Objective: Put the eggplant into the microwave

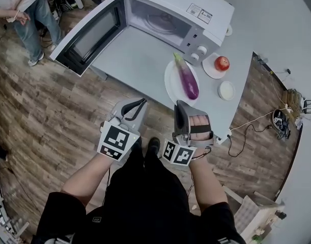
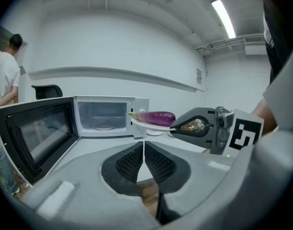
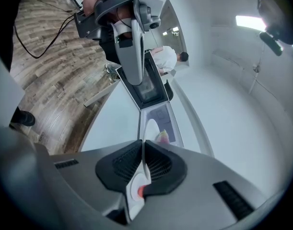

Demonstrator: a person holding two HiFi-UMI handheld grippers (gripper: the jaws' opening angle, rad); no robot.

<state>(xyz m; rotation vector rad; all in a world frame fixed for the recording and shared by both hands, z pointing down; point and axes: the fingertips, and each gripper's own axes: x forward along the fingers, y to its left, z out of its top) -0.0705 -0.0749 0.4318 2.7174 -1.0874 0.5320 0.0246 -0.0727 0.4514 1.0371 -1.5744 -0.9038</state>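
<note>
The eggplant (image 1: 187, 80) is lying on a plate (image 1: 170, 85) beside the open microwave (image 1: 160, 14); left gripper (image 1: 140, 103) and right gripper (image 1: 181, 104) are hovering nearby, jaws pressed together, empty; one should be spreading before straddling its middle.

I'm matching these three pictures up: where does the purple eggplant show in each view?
Head view: long purple eggplant on a round white plate, right of centre.
Left gripper view: at centre, lying level.
Right gripper view: a small pinkish sliver just above the jaws.
Shared landmark: the open white microwave.
</note>
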